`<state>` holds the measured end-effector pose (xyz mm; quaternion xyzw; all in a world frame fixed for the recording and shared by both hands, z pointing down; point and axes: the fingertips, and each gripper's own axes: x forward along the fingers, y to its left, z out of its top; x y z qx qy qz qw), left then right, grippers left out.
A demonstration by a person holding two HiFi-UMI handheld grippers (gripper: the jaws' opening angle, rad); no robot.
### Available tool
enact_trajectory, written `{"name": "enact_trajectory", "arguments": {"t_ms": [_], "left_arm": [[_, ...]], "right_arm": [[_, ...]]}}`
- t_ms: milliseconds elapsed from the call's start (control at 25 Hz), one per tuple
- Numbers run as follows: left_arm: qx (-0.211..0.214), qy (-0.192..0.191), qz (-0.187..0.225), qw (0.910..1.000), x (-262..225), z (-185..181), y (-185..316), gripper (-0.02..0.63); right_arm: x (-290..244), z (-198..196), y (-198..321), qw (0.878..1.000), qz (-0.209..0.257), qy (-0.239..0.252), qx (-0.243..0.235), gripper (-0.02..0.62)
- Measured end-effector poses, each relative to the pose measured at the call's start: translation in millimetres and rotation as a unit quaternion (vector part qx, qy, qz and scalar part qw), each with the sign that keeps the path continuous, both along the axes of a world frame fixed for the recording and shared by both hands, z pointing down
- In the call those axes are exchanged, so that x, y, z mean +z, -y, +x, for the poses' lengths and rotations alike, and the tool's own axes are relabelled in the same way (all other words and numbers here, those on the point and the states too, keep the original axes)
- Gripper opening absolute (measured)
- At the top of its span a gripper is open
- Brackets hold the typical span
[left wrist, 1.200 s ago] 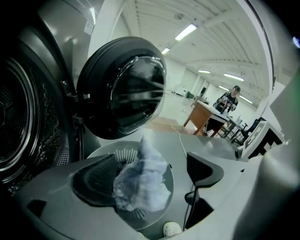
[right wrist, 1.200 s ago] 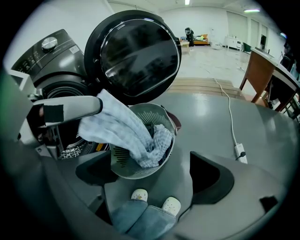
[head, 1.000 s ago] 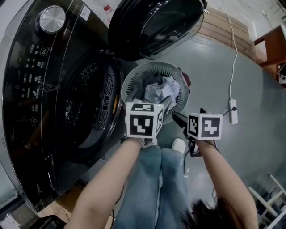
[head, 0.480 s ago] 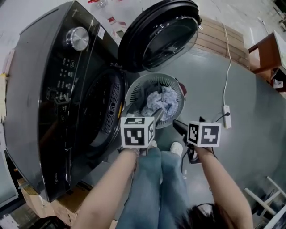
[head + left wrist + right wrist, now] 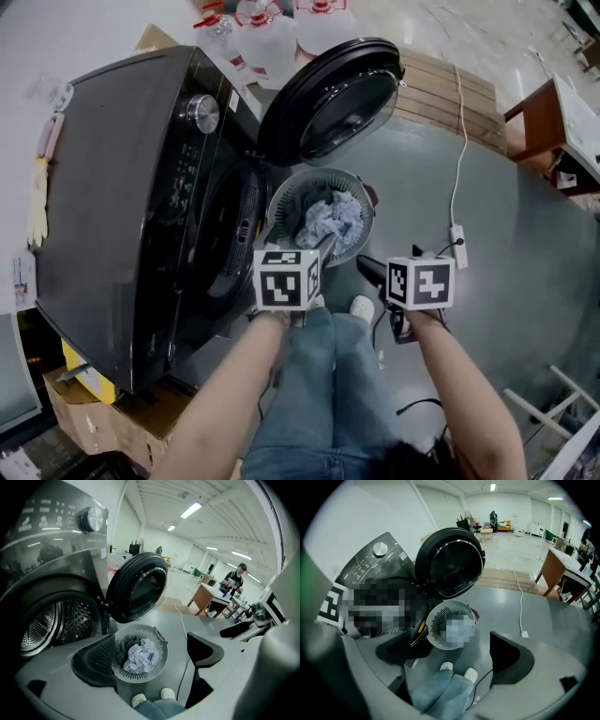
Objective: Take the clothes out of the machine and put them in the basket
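Note:
The round grey basket [image 5: 281,202] stands on the floor in front of the black washing machine [image 5: 122,187], below its open door [image 5: 328,98]. A crumpled pale cloth [image 5: 330,221] and a darker piece lie inside it. Both grippers hang well above the basket, near my knees. My left gripper [image 5: 300,242] is open with nothing between its jaws; in the left gripper view the basket [image 5: 159,641] and the cloth [image 5: 139,656] show far below the left gripper [image 5: 147,660]. My right gripper [image 5: 389,262] is open and empty too, and the right gripper [image 5: 457,653] frames the basket [image 5: 436,620].
The steel drum [image 5: 44,625] shows through the machine's mouth. A white power strip [image 5: 457,234] with its cable lies on the grey floor to the right. Behind are a wooden platform [image 5: 450,89], water jugs [image 5: 272,33] and a brown table [image 5: 548,117]. Cardboard boxes [image 5: 84,398] sit lower left.
Both grippers and the head camera have risen. The basket and the machine look smaller, and the machine's top and the jugs behind it have come into view. The jaws stay open.

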<state>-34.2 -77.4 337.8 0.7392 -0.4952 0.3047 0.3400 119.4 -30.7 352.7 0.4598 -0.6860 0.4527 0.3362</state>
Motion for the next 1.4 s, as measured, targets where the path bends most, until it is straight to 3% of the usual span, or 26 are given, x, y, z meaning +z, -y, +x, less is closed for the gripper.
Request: {"name": "enact_trajectory", "arguments": {"t_ms": [520, 680, 960, 1200, 1400], "left_arm": [[0.002, 0.010, 0.044, 0.9990, -109, -6, -9, 0.454], [-0.020, 0.000, 0.065, 0.9977, -142, -17, -10, 0.454], [-0.019, 0.010, 0.096, 0.9951, -189, -33, -14, 0.454], [-0.010, 0.008, 0.122, 0.9924, -226, -37, -15, 0.454], [0.010, 0.011, 0.158, 0.9874, -258, -34, -17, 0.454]], "right_arm": [[-105, 1, -9, 1.000, 0.011, 0.005, 0.013, 0.525], [-138, -2, -9, 0.999, 0.030, 0.023, 0.023, 0.525], [-180, -9, -17, 0.998, 0.059, 0.028, 0.016, 0.525], [-211, -13, -19, 0.995, 0.080, 0.040, 0.041, 0.525], [-240, -12, -13, 0.990, 0.125, 0.053, 0.047, 0.525]]}}
